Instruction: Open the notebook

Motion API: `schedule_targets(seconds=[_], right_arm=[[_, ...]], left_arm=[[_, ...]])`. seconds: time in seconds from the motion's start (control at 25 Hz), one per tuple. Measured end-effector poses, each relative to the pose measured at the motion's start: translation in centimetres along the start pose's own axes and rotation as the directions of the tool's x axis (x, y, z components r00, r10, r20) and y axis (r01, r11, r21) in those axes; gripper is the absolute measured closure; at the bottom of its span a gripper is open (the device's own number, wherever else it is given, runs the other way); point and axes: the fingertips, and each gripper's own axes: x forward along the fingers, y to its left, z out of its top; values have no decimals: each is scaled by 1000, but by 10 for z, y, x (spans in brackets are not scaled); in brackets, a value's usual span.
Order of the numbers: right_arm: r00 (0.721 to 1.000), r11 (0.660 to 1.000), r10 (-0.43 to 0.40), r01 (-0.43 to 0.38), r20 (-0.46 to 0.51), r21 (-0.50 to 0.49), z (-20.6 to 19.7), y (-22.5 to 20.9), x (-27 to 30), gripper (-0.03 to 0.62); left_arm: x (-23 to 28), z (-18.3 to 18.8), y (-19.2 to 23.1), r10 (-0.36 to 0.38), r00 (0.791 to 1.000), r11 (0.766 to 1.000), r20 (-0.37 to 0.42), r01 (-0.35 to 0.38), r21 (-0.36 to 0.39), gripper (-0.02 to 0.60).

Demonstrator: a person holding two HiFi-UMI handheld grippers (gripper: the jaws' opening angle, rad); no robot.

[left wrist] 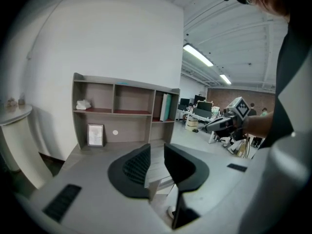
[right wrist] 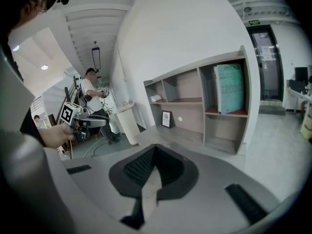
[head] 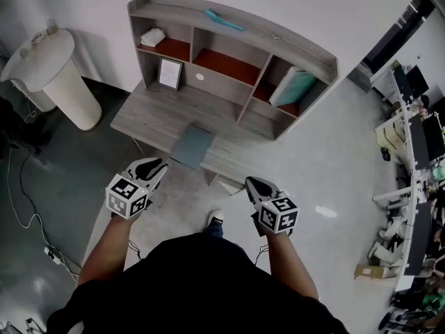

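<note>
A closed grey-blue notebook (head: 192, 146) lies flat on the grey desk (head: 139, 113), near its front edge and below the shelf unit. Both grippers hover short of the desk, above the floor. My left gripper (head: 160, 165) is to the notebook's lower left, apart from it; in the left gripper view its jaws (left wrist: 157, 151) stand open with nothing between them. My right gripper (head: 249, 182) is to the notebook's lower right; in the right gripper view its fingers (right wrist: 155, 149) meet at the tips with nothing held. The notebook does not show clearly in either gripper view.
The shelf unit (head: 236, 54) on the desk holds a framed picture (head: 170, 73), a white object (head: 152, 36) and teal books (head: 295, 87). A white fluted pedestal (head: 59, 75) stands left of the desk. Cables (head: 21, 207) lie on the floor. Office desks (head: 417, 152) stand far right.
</note>
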Motion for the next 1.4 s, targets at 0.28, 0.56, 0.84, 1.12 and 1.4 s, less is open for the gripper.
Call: schedule_targets(seconds=[0.28,0.56,0.84,1.12,1.4], right_arm=[[999,1000,22,-21,-47,14,-5,-32,20,592],[994,999,30,-28,-102,24,-18,-57,40,592],[989,999,26,-20,-149,41,-28,-82,50,592],[980,998,39,-29,-196,53,-43,-99,63,592],[973,997,44,-30,-228,65,-53,-119,72,592]], left_arm=[[38,-14,10,15,998,999,-55,-16,-29,488],[76,-36,15,16,991,1000,-131,-16,-1,485],[106,-58,19,6,983,1000,-184,-11,-24,482],[136,-84,17,4,969,1000,-246,-9,-18,479],[160,-109,18,25,953,1000,-301,-26,-1,477]])
